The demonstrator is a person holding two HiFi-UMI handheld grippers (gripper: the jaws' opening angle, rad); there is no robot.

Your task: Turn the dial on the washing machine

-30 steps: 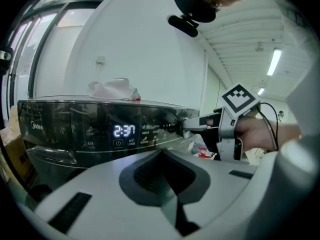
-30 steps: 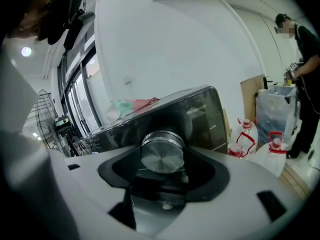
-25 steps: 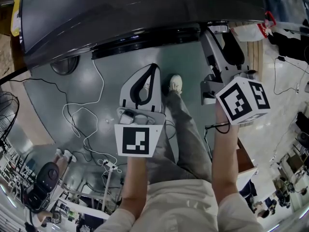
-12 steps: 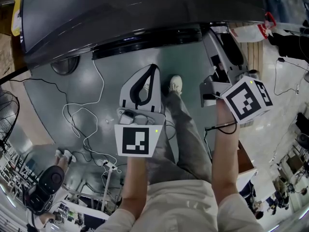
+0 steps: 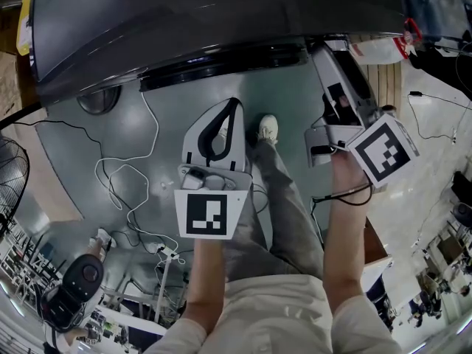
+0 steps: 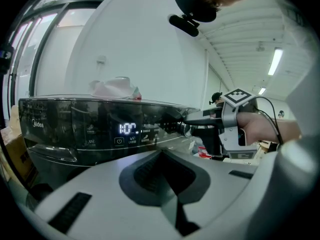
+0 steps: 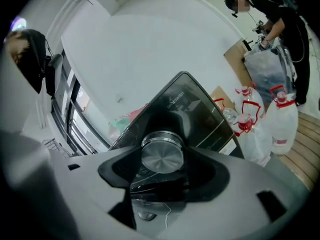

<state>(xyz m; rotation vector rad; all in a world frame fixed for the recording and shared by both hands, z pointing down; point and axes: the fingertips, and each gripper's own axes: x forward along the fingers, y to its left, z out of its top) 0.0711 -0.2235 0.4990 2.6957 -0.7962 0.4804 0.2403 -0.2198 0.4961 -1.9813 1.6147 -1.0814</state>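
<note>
The dark washing machine (image 5: 206,21) runs across the top of the head view, and its lit display (image 6: 128,129) shows in the left gripper view. My right gripper (image 5: 328,50) reaches to the panel's right end. In the right gripper view its jaws stand on both sides of the round silver dial (image 7: 162,155) and hold it. From the side, the left gripper view shows the same dial (image 6: 185,129) at the right gripper's tips. My left gripper (image 5: 234,103) hangs over the floor in front of the machine, jaws together and empty.
White cables (image 5: 125,183) trail over the grey floor and a fan (image 5: 11,175) stands at the left. A crumpled bag (image 6: 116,88) lies on the machine's top. Clear water jugs (image 7: 280,119) and a person (image 7: 280,24) are to the machine's right.
The right gripper has rolled clockwise about the dial and its marker cube has swung to the right. The left gripper has stayed put.
</note>
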